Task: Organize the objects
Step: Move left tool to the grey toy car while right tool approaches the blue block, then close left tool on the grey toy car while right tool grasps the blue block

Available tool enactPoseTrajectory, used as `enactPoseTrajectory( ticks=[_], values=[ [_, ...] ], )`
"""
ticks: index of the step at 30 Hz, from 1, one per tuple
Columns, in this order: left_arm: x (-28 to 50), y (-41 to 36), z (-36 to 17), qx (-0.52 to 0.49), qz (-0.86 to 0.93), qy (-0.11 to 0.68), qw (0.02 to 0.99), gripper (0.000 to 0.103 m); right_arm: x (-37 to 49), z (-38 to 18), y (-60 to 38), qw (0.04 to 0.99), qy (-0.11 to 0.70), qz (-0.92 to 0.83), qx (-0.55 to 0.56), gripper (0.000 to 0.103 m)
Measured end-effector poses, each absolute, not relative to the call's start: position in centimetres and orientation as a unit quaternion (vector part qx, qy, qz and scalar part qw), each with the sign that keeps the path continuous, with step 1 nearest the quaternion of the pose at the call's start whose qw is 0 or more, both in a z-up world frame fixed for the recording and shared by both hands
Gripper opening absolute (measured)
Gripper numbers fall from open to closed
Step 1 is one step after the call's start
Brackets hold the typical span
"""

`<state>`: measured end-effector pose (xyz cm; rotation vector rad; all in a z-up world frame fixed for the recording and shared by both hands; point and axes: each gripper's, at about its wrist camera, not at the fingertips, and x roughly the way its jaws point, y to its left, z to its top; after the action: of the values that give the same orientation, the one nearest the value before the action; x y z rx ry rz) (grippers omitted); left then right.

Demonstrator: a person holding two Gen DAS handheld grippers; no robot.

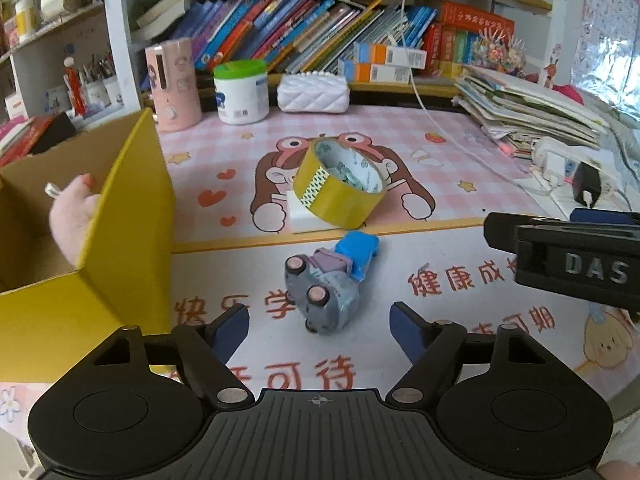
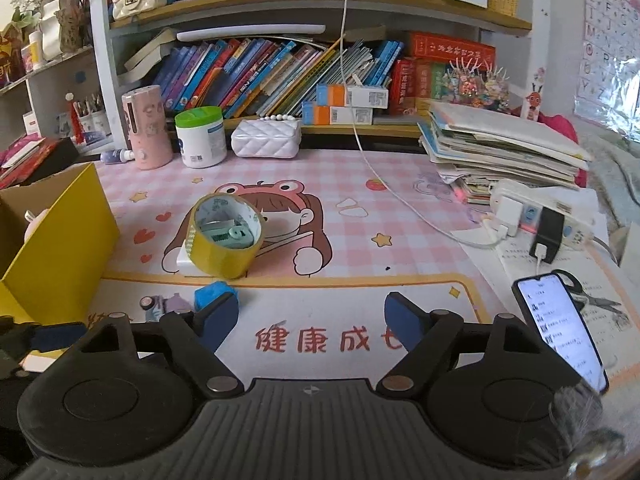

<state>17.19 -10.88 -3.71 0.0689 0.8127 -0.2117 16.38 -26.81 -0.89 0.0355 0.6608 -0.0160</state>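
A grey and blue toy truck lies on its side on the desk mat, just ahead of my left gripper, which is open and empty. A yellow tape roll leans on a white block behind the truck; it also shows in the right wrist view with small items inside. A yellow cardboard box stands at the left with a pink plush toy in it. My right gripper is open and empty over the mat; the truck is partly hidden behind its left finger.
A pink cylinder, a white tub with a green lid and a white quilted purse stand at the back under the bookshelf. A paper stack, power strip and lit phone sit at the right. A white cable crosses the mat.
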Motion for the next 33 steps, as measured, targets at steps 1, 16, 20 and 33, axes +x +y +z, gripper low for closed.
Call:
enactPoseTrajectory(
  ticks=[1, 16, 20, 33],
  values=[
    [17.7, -11.1, -4.0, 0.031, -0.101, 0.398, 0.911, 0.077, 16.7, -0.9, -27.0, 0.946, 0.324, -0.007, 0.017, 0.080],
    [22.5, -13.0, -7.9, 0.028, -0.056, 0.433, 0.899, 0.052, 19.3, -2.4, -28.9, 0.939, 0.343, 0.013, 0.016, 0.080],
    [22.1, -12.6, -7.6, 0.021, -0.065, 0.428, 0.901, 0.041, 19.9, -2.7, -28.8, 0.936, 0.351, 0.023, 0.022, 0.080],
    [19.1, -8.4, -5.9, -0.012, -0.033, 0.431, 0.901, 0.039, 24.9, -6.0, -23.7, 0.907, 0.395, 0.148, -0.010, 0.075]
  ],
)
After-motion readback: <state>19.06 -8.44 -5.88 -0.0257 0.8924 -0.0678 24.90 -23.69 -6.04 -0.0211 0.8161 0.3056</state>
